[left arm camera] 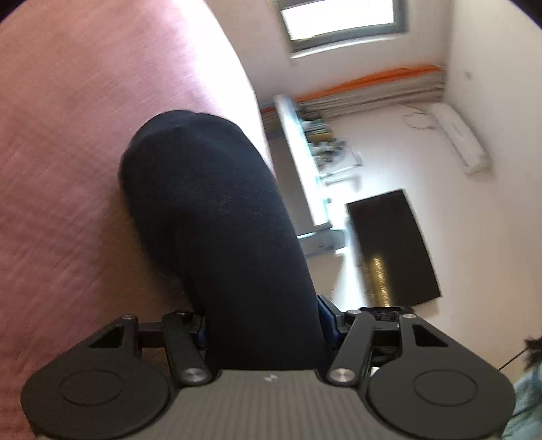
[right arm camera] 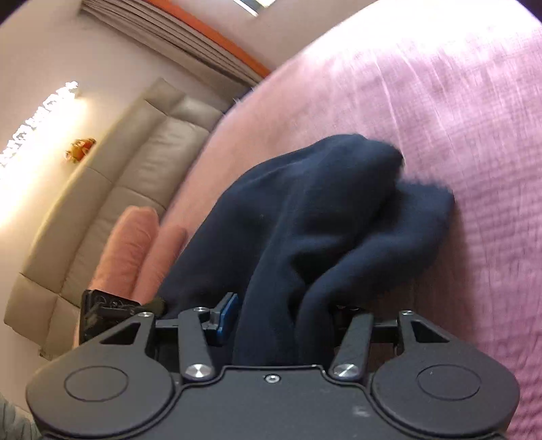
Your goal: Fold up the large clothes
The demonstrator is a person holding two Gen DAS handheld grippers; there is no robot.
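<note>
Pink bedspread (right arm camera: 440, 101) covers the bed beneath both tools. Left hand-held gripper (left arm camera: 264, 325) pinches the dark navy garment (left arm camera: 216, 216), which extends forward from its jaws. Right hand-held gripper (right arm camera: 277, 325) likewise clamps bunched folds of the garment (right arm camera: 321, 210), draping onto the bedspread.

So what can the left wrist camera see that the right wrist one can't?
Only the left wrist view shows a window, a wall air conditioner, a cluttered shelf and a dark flat screen. Only the right wrist view shows a beige padded headboard and pink pillows. Both show the dark navy garment clamped by the left gripper and right gripper, over the pink bedspread.
</note>
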